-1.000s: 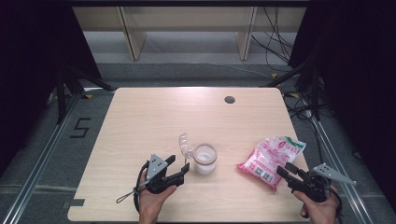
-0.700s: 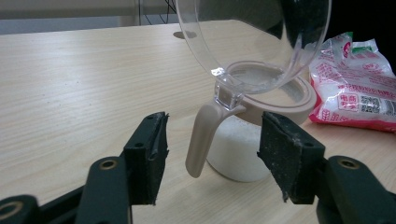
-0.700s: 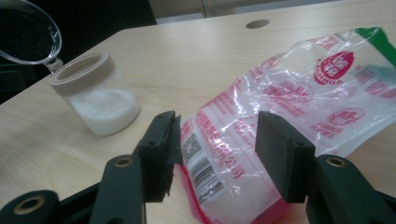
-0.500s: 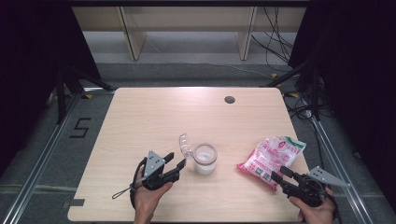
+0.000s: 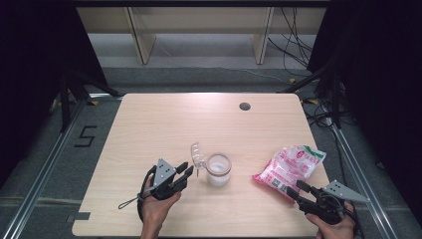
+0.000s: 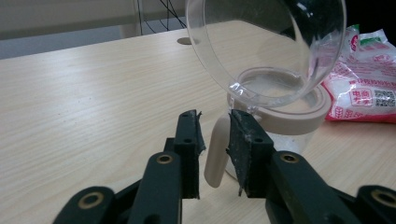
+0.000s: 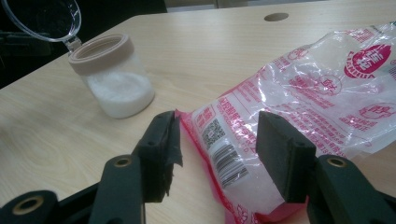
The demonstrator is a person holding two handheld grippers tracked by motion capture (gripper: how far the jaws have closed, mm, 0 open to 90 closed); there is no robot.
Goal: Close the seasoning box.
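the left tongs (image 6: 212,154) have just been closing on the latch tab (image 6: 215,151) of the jar (image 5: 218,169), not yet pressed, lid (image 6: 266,46) raised for filling. the right tongs (image 7: 217,154) straddle the bag (image 7: 289,116) corner, half open.

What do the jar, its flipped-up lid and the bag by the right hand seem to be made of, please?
Jar: clear glass or hard plastic, glossy, white grains visible through it; beige matte collar, likely plastic. Lid: transparent rigid plastic with sharp reflections. Bag: thin crinkled plastic film, shiny, printed pink and white.
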